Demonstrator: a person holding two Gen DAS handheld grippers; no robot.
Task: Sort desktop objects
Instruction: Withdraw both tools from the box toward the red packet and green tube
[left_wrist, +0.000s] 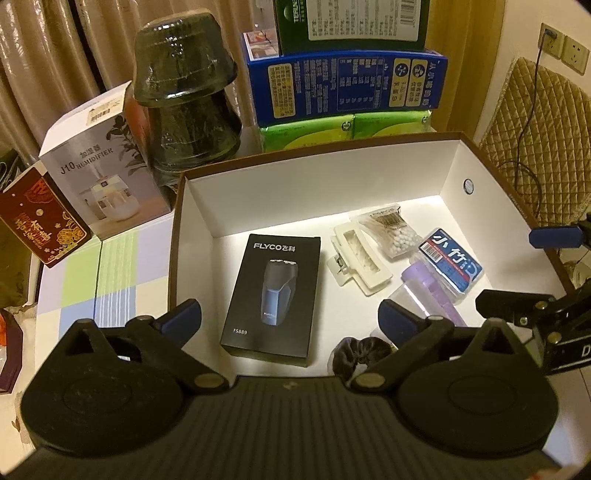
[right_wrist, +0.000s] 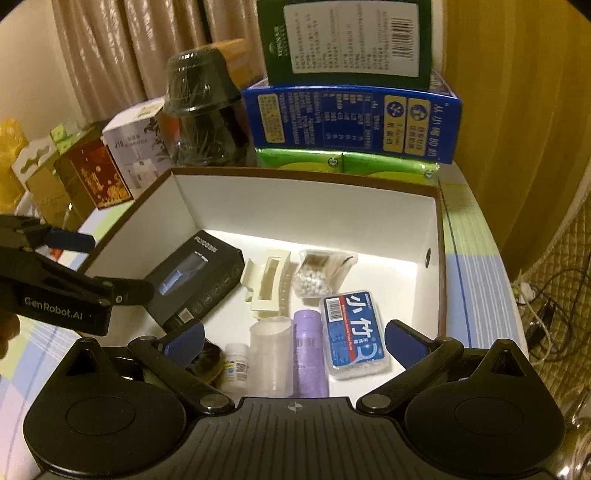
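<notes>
An open white storage box (left_wrist: 314, 184) (right_wrist: 295, 206) with a brown rim holds the sorted items. Inside lie a black FLYCO shaver box (left_wrist: 271, 295) (right_wrist: 199, 280), a cream hair clip (left_wrist: 360, 260) (right_wrist: 267, 284), a bag of cotton swabs (left_wrist: 393, 230) (right_wrist: 319, 275), a blue floss-pick case (left_wrist: 452, 260) (right_wrist: 352, 334), a purple tube (left_wrist: 432, 291) (right_wrist: 308, 354), a clear cup (right_wrist: 271, 352), a small white bottle (right_wrist: 236, 363) and a dark scrunchie (left_wrist: 360, 352). My left gripper (left_wrist: 291, 319) is open and empty above the box's near side. My right gripper (right_wrist: 295, 339) is open and empty over the tube and cup.
Behind the box stand stacked dark plastic bowls (left_wrist: 186, 96), a humidifier carton (left_wrist: 107, 173), a red gift box (left_wrist: 44, 221), and blue (left_wrist: 347, 86) and green cartons on green packs. A checked tablecloth (left_wrist: 110, 273) covers the table. Cables and a quilted chair (left_wrist: 535, 147) lie right.
</notes>
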